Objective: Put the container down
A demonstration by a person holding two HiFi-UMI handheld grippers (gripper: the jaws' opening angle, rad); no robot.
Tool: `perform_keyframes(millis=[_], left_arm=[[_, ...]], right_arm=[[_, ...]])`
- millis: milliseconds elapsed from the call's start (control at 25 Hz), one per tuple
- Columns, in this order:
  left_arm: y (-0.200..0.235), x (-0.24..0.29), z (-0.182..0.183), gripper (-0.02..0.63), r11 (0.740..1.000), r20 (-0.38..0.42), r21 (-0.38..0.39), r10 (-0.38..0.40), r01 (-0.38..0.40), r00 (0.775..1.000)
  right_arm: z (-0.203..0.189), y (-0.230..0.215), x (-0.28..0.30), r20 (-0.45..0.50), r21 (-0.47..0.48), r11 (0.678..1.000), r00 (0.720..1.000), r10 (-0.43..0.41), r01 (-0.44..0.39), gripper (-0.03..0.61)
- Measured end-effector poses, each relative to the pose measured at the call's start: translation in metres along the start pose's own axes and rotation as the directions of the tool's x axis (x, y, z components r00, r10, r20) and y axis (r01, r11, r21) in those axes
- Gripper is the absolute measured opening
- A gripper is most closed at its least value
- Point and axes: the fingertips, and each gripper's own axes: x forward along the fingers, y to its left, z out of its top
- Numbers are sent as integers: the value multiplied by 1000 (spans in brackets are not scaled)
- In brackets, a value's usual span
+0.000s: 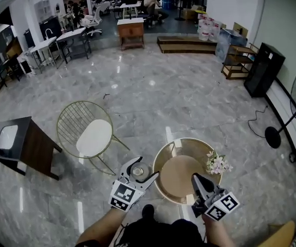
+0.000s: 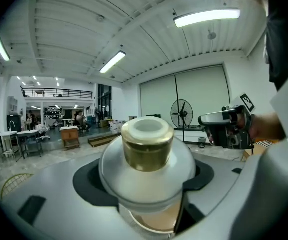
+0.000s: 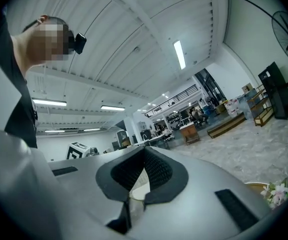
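Observation:
My left gripper (image 1: 142, 170) is shut on a round glass container (image 1: 139, 173) with a gold neck and a white cap. It hangs over the floor just left of the round gold-rimmed table (image 1: 160, 161). In the left gripper view the container (image 2: 147, 151) fills the middle, upright between the jaws of the left gripper (image 2: 146, 184). My right gripper (image 1: 196, 180) hovers over the table's near right side, shut with nothing in it. In the right gripper view the jaws of the right gripper (image 3: 134, 186) are closed, with a sliver of tabletop behind them.
White and pink flowers (image 1: 218, 163) stand at the table's right edge. A gold wire chair (image 1: 89, 133) with a white cushion is to the left, a dark side table (image 1: 22, 145) farther left. A standing fan (image 1: 292, 117) and a black cabinet (image 1: 263, 68) are at right.

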Motion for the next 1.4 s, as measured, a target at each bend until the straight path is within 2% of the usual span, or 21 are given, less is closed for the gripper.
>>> perform_keyframes(millis=[240, 520, 640, 920, 1080, 1400], left_arm=[[29, 36, -24, 345, 995, -20, -43, -91, 90, 996], [20, 118, -53, 345, 978, -87, -58, -203, 199, 975], [7, 155, -71, 345, 969, -116, -69, -244, 237, 963], [-31, 240, -124, 345, 949, -160, -42, -316, 314, 935], [-52, 283, -169, 345, 936, -187, -41, -350, 348, 918], [-88, 365, -270, 345, 925, -242, -79, -379, 371, 893]], right_arm=[[-18, -26, 17, -12, 7, 990, 990, -140, 140, 15], [-39, -104, 0, -37, 58, 956, 957, -286, 288, 15], [-53, -139, -8, -54, 64, 946, 947, -316, 319, 15], [-103, -221, -30, -83, 83, 921, 923, -374, 381, 15], [-147, -255, -42, -118, 125, 905, 912, -393, 406, 15], [-241, -321, -58, -182, 199, 877, 896, -405, 437, 15]])
